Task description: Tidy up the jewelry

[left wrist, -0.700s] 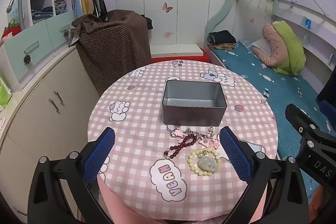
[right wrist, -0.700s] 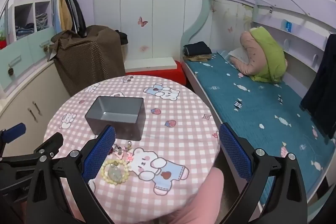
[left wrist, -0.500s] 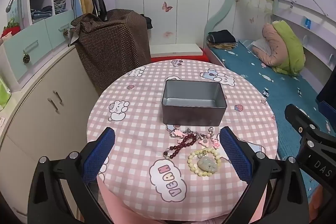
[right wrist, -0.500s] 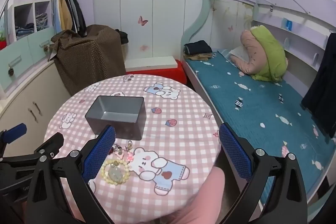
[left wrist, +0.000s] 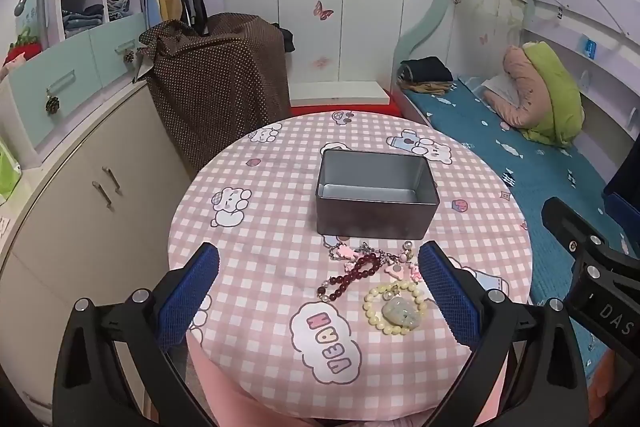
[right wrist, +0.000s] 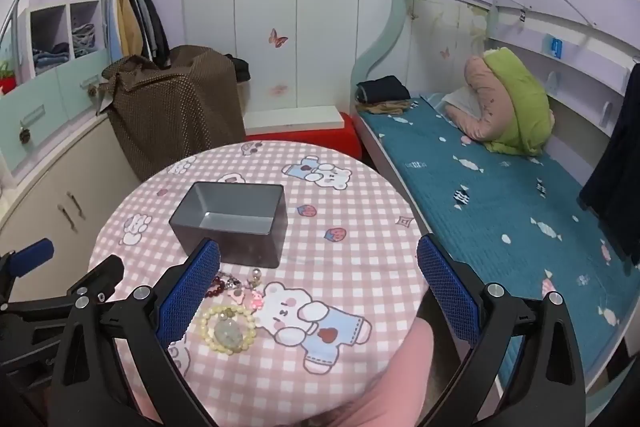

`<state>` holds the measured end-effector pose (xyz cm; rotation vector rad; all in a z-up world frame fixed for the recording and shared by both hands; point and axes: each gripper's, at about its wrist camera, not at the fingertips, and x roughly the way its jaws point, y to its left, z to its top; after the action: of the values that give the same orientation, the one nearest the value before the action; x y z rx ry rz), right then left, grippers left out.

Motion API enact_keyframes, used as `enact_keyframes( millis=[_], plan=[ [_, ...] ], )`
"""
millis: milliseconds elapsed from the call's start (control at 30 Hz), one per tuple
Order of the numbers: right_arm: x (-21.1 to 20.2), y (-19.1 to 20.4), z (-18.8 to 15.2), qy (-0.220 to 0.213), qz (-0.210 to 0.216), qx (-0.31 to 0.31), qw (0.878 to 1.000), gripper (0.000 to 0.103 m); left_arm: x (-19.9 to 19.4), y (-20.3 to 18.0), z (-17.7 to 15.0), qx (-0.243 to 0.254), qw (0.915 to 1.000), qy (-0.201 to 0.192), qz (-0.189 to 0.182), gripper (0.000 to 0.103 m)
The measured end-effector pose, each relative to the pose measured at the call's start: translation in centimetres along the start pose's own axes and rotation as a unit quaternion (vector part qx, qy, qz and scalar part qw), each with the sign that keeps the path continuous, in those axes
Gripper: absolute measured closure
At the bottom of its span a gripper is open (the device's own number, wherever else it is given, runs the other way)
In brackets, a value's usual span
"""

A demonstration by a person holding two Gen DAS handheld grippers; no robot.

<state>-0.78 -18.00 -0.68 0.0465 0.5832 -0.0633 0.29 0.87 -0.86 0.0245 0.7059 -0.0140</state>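
An empty grey metal box point(left wrist: 376, 201) stands mid-table; it also shows in the right wrist view point(right wrist: 234, 223). In front of it lie a dark red bead bracelet point(left wrist: 352, 275), a pink charm chain point(left wrist: 384, 259) and a pale yellow bead bracelet with a jade pendant point(left wrist: 396, 307), also seen in the right wrist view point(right wrist: 229, 327). My left gripper point(left wrist: 318, 291) is open and empty, held above the table's near edge with the jewelry between its fingers. My right gripper point(right wrist: 318, 291) is open and empty, just right of the jewelry.
The round table point(left wrist: 260, 227) has a pink checked cloth. Cabinets point(left wrist: 80, 187) stand to the left, a brown covered object point(left wrist: 216, 83) behind, and a bed point(right wrist: 500, 195) to the right.
Both grippers have drifted very slightly; the jewelry and box have not moved.
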Motion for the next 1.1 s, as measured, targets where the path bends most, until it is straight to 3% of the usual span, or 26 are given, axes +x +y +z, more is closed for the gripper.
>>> enact_keyframes(
  millis=[1100],
  plan=[
    [-1.2,0.2,-0.3,-0.008,-0.017,-0.012,1.0,0.007,-0.5,-0.2,-0.1,0.0,1.0,0.009,0.003,0.007]
  ],
)
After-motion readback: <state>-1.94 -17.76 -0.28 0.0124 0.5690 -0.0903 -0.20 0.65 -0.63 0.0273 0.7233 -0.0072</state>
